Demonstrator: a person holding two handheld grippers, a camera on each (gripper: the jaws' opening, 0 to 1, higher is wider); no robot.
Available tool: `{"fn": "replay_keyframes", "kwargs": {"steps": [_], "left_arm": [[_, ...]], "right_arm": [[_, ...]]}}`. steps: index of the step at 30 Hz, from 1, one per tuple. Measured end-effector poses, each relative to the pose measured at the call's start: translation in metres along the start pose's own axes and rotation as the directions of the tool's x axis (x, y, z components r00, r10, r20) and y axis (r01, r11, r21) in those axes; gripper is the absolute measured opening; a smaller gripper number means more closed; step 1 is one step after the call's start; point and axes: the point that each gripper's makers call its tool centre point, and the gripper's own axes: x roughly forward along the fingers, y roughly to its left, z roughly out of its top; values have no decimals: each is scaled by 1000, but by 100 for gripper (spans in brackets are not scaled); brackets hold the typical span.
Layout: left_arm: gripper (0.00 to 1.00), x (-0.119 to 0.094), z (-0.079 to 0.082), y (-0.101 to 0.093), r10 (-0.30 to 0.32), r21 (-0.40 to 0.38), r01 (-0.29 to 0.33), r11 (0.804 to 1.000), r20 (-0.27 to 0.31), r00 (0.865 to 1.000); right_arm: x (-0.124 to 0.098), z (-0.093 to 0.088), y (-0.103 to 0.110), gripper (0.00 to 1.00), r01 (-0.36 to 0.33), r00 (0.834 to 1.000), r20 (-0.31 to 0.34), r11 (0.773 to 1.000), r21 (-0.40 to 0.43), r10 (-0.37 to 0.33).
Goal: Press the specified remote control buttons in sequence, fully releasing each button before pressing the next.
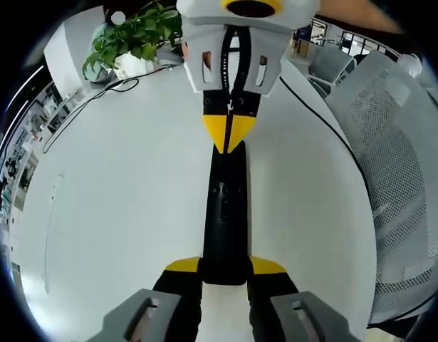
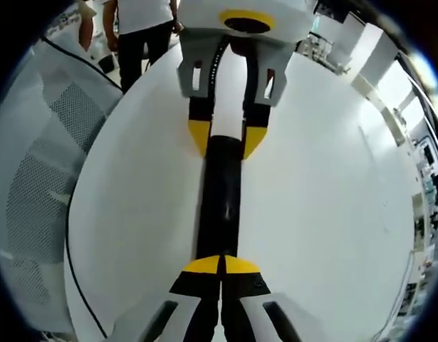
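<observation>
Remote control [image 1: 224, 214], a long black bar, lying flat on the white worktop [image 1: 119, 214] between the two hand-held grippers, which face each other along its length. Left gripper [image 1: 226, 274]: jaws apart, one yellow-tipped finger on each side of the remote's near end, the tips just beside its edges; whether they press on it cannot be told. Right gripper [image 1: 230, 135], entering the left gripper view from the top: yellow tips closed together into a single point resting at the remote's far end. In the right gripper view the same closed tips [image 2: 221, 265] meet on the near end of the remote control [image 2: 220, 196], and the left gripper [image 2: 223, 139] straddles the opposite end. Black cable [image 1: 325, 121] runs along the worktop's edge, beside a white mesh chair [image 1: 397, 185]. Potted plant [image 1: 129, 35] stands at the far corner of the worktop.
</observation>
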Motion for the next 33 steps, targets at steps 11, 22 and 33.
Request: {"fn": "replay_keyframes", "kwargs": {"steps": [11, 22, 33], "left_arm": [[23, 0, 0, 0, 5, -1, -5, 1000, -2, 1000], [23, 0, 0, 0, 6, 1, -6, 1000, -5, 1000], [23, 0, 0, 0, 3, -1, -3, 1000, -6, 1000]], "right_arm": [[-4, 4, 1, 0, -7, 998, 63, 1000, 2, 7], [-19, 10, -5, 0, 11, 998, 55, 1000, -7, -11], [-30, 19, -11, 0, 36, 997, 73, 999, -4, -35]]}}
